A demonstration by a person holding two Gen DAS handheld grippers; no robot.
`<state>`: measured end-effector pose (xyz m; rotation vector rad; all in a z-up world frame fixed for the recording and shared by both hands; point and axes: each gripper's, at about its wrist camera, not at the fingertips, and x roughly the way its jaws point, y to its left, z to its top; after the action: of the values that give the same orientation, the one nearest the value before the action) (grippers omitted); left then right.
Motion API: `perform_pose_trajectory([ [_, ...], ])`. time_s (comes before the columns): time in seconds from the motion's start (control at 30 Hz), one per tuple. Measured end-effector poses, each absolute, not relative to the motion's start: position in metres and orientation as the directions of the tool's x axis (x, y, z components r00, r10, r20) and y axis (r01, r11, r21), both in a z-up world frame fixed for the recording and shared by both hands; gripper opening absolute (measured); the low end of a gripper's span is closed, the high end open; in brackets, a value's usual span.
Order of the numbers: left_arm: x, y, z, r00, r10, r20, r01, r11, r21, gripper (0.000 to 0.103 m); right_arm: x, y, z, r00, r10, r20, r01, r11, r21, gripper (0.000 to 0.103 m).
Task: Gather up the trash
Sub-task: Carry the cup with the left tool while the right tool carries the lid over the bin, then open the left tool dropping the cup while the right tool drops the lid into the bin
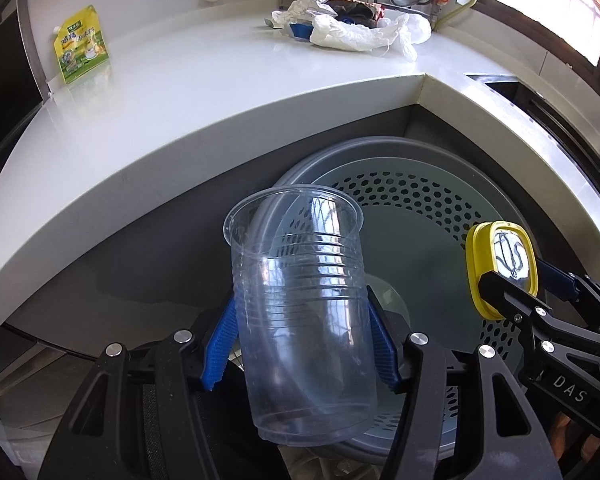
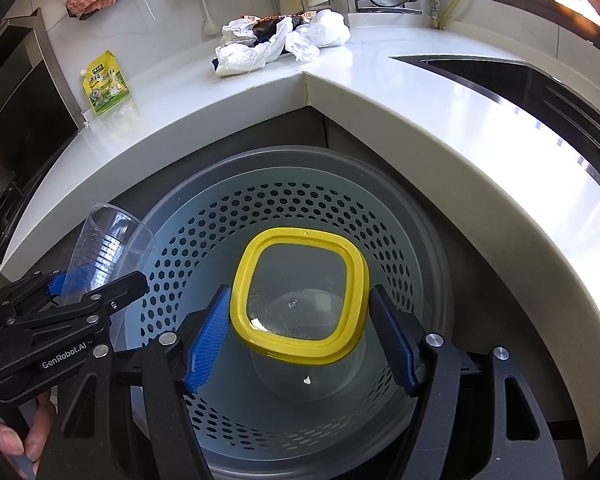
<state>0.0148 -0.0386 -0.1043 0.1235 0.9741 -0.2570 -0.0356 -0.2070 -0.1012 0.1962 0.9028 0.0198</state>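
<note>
My left gripper [image 1: 304,344] is shut on a clear plastic cup [image 1: 300,300], held over the left rim of a grey perforated bin [image 1: 420,200]. The cup also shows in the right wrist view [image 2: 108,248]. My right gripper [image 2: 300,336] is shut on a clear container with a yellow rim [image 2: 300,292], held over the bin's opening [image 2: 300,208]. That container also shows in the left wrist view [image 1: 500,268]. A small white scrap [image 2: 307,380] lies on the bin's floor.
A white L-shaped counter [image 1: 180,100] wraps around the bin. On it lie a green-yellow pouch [image 1: 80,50] and a pile of white bags and wrappers [image 1: 352,24] near the back corner. A sink [image 2: 540,80] is set in the counter at right.
</note>
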Motion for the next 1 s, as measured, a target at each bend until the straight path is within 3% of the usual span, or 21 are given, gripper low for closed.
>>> perform_pose_trajectory([
  [0.13,0.015,-0.038,-0.103,0.532,-0.160,-0.831,0.269,0.963,-0.013,0.059,-0.037,-0.207,-0.100,0.624,0.095,-0.775,0.071,0.982,0.177,0.067],
  [0.3,0.013,-0.036,-0.099,0.543,-0.162,-0.824,0.264,0.964,-0.015,0.067,-0.038,-0.208,-0.098,0.627,0.088,-0.774,0.076,0.982,0.174,0.068],
  [0.5,0.011,-0.034,-0.095,0.549,-0.163,-0.820,0.256,0.966,-0.021,0.072,-0.041,-0.209,-0.092,0.646,0.081,-0.759,0.087,0.980,0.179,0.075],
  [1.0,0.002,-0.021,-0.078,0.573,-0.180,-0.799,0.232,0.971,-0.052,0.074,-0.054,-0.207,-0.073,0.676,0.070,-0.733,0.093,0.980,0.178,0.075],
])
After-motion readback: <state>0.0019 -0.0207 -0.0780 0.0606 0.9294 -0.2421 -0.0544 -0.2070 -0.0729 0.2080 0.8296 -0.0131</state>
